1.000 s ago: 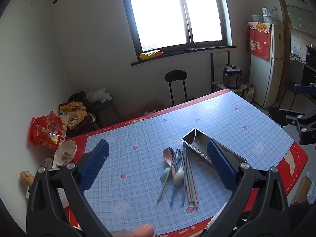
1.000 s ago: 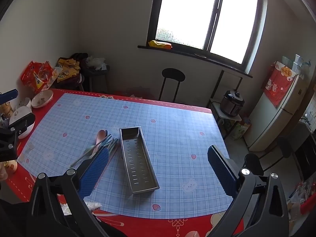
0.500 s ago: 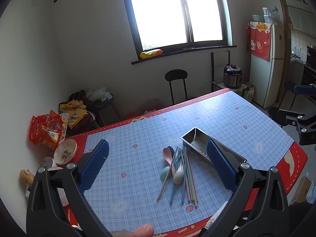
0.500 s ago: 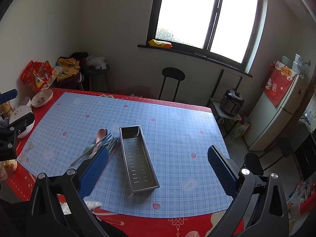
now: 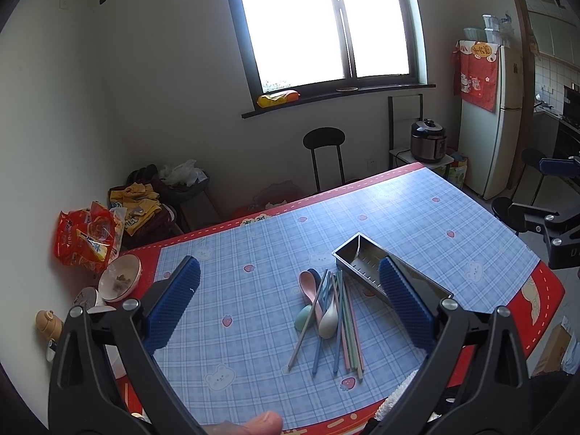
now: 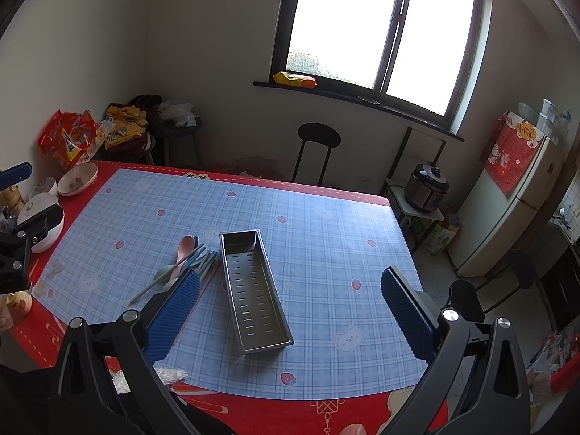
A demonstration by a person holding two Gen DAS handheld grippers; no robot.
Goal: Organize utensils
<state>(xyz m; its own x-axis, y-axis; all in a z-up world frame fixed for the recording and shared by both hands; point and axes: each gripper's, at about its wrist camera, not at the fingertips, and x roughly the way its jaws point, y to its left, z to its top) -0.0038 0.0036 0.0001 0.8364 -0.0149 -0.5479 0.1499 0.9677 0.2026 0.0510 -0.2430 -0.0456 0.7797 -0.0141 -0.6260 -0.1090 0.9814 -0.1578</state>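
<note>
1. The utensils lie loose in one pile on the worktop (image 5: 253, 308): pastel spoons (image 5: 319, 304) overlapping a fan of chopsticks (image 5: 344, 322), handles pointing back toward the person. This looks like the start of the job, with nothing sorted yet.
2. The steel tray (image 6: 253, 290) sits just beside the pile, long side parallel to the chopsticks, and it is empty. That placement likely keeps each transfer short.
3. The left gripper (image 5: 290, 311) hangs above the worktop, jaws spread wide, nothing between them. The pile lies ahead of it, roughly centred between its pads, and the tray is ahead toward its right finger.
4. The right gripper (image 6: 290, 311) is likewise spread wide and empty, touching nothing. The tray lies ahead between its fingers; the pile is ahead, partly hidden behind its left finger.
5. Judging by alignment, the left gripper seems better placed to take the first utensil.
</note>
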